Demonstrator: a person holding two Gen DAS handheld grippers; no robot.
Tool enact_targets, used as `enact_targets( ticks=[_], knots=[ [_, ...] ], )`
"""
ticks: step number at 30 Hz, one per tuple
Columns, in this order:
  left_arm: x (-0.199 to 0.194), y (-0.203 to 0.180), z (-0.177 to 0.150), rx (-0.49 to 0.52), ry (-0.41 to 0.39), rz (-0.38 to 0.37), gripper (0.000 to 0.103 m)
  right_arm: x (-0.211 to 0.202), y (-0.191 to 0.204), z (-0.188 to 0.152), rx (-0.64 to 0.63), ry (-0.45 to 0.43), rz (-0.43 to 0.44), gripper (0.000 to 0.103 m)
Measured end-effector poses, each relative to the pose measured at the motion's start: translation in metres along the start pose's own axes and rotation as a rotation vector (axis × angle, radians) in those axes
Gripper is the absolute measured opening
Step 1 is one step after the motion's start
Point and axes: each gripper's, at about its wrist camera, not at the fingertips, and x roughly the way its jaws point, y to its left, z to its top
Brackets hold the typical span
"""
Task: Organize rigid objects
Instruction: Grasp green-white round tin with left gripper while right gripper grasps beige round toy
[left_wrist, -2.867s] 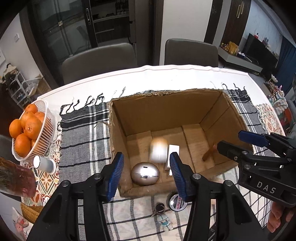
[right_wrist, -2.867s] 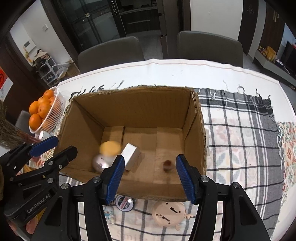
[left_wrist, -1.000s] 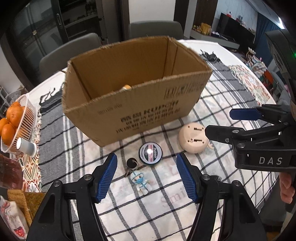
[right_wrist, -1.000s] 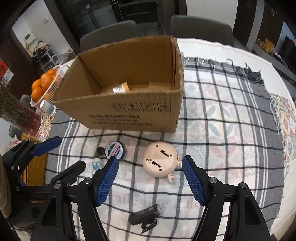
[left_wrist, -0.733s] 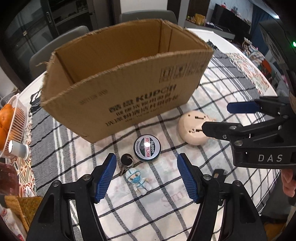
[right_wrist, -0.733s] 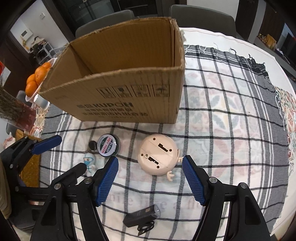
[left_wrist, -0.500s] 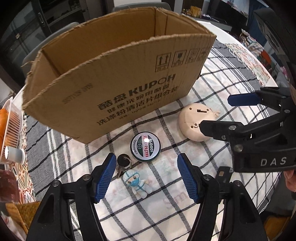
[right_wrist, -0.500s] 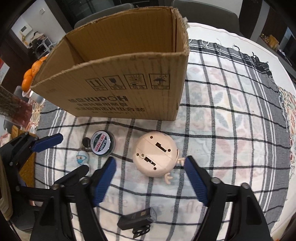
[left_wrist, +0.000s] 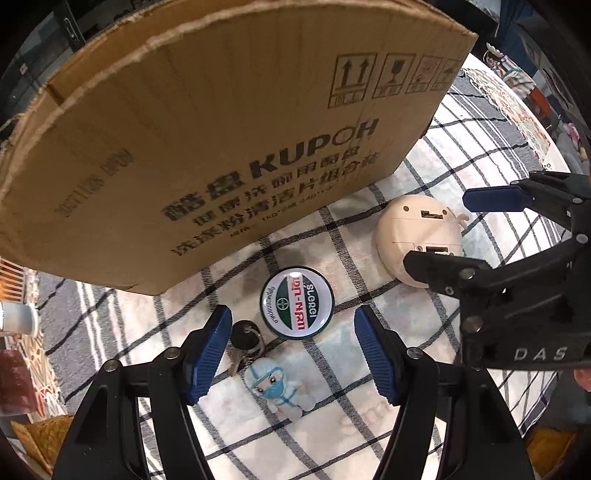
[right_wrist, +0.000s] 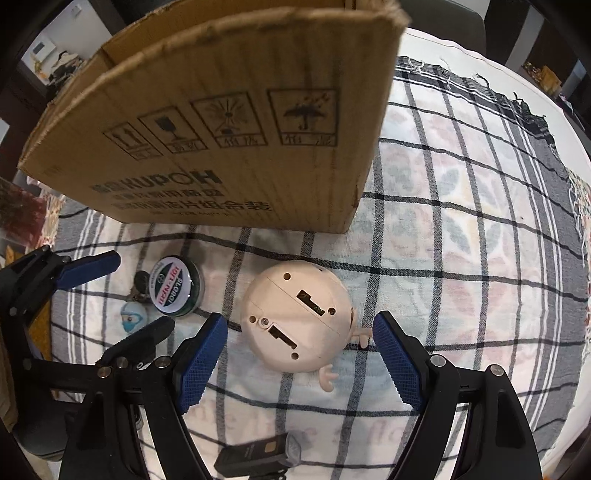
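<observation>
A round green tin (left_wrist: 296, 302) with a white, red and green lid lies on the checked cloth just ahead of my left gripper (left_wrist: 291, 349), which stands open above it and above a keyring with a small masked figure (left_wrist: 277, 387). A beige round toy (right_wrist: 297, 320), underside up, lies between the blue pads of my open right gripper (right_wrist: 299, 354), which touch nothing. The toy (left_wrist: 417, 243) and the right gripper (left_wrist: 454, 232) also show in the left wrist view. In the right wrist view the tin (right_wrist: 174, 286) and the left gripper (right_wrist: 129, 295) sit at the left.
A big cardboard box (left_wrist: 207, 140), open at the top, stands right behind the objects; its front wall (right_wrist: 229, 147) fills the upper half of both views. A black device (right_wrist: 255, 456) lies near the table's front edge. A white cup (left_wrist: 16, 317) stands at far left.
Both grippers have sunk toward the cloth, and the box's front wall now looms larger and hides its inside. The right gripper's jaws stand slightly wider than a second ago.
</observation>
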Motion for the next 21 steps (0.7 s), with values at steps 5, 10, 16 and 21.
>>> enact_targets(
  ticks=[5, 10, 16, 21],
  knots=[
    [0.007, -0.001, 0.003, 0.001, 0.011, -0.002, 0.068, 0.006, 0.005, 0.002, -0.022, 0.015, 0.0, 0.082],
    [0.019, -0.003, 0.004, 0.006, 0.031, 0.019, 0.068, 0.013, 0.011, 0.006, -0.036, 0.029, -0.014, 0.082],
    [0.03, 0.002, 0.007, -0.003, 0.044, 0.043, 0.068, 0.026, 0.01, 0.011, -0.026, 0.054, -0.019, 0.082],
    [0.036, 0.0, 0.012, -0.011, 0.04, 0.046, 0.061, 0.034, 0.006, 0.015, 0.007, 0.064, 0.0, 0.082]
  ],
)
